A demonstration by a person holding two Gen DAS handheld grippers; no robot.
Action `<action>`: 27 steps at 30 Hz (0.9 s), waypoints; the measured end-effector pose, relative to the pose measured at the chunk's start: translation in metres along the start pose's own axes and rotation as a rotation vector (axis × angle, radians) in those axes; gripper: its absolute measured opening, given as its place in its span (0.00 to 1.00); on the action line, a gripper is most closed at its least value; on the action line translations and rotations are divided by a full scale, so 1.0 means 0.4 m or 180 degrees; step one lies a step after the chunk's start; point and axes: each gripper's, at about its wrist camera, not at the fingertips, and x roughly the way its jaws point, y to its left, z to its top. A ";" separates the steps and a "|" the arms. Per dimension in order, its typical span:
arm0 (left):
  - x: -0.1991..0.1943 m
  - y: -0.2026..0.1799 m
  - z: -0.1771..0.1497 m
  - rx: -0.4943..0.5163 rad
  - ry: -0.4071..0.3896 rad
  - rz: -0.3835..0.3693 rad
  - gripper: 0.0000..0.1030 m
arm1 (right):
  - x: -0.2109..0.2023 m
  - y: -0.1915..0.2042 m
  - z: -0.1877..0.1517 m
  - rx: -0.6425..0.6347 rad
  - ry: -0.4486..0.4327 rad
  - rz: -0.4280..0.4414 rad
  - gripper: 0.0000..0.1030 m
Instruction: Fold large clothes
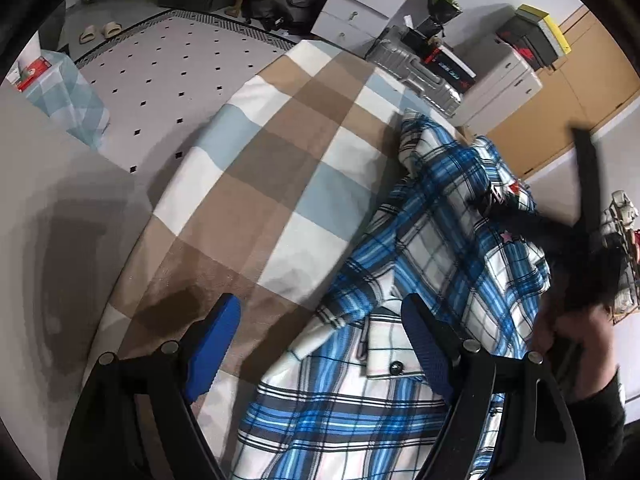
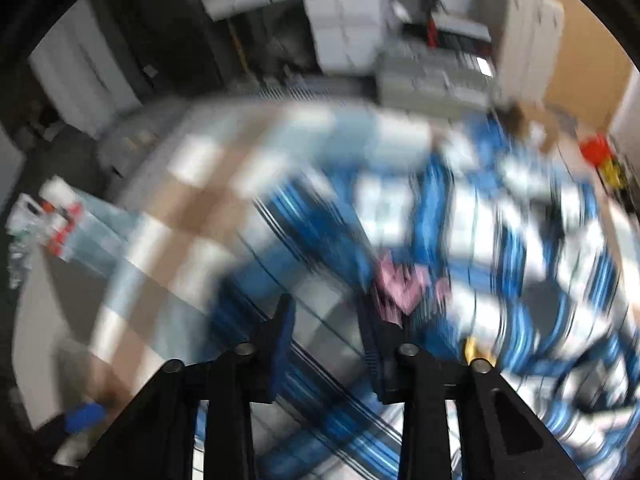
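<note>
L gripper [image 1: 320, 344] hangs low w/ fingers spread wide, empty, over the plaid shirt [image 1: 420, 248] that lies rumpled on the checked blanket [image 1: 256, 168]. R gripper [image 2: 328, 340] also over shirt, fingers parted w/ nothing between; that view is badly blurred.

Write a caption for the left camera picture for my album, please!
Open left gripper hovers over a blue plaid shirt lying rumpled on a checked blanket.
</note>
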 end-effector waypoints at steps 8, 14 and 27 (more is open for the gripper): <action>0.012 -0.024 -0.008 0.0120 0.0017 0.0028 0.77 | -0.087 -0.007 -0.072 -0.0252 -0.0264 0.0264 0.21; 0.018 -0.077 -0.038 0.0388 0.0020 0.0069 0.77 | -0.298 -0.192 -0.196 -0.0102 -0.0767 -0.0057 0.49; 0.051 -0.204 -0.097 0.0841 0.0016 0.0153 0.77 | -0.153 -0.361 -0.372 0.0066 0.0005 -0.0492 0.45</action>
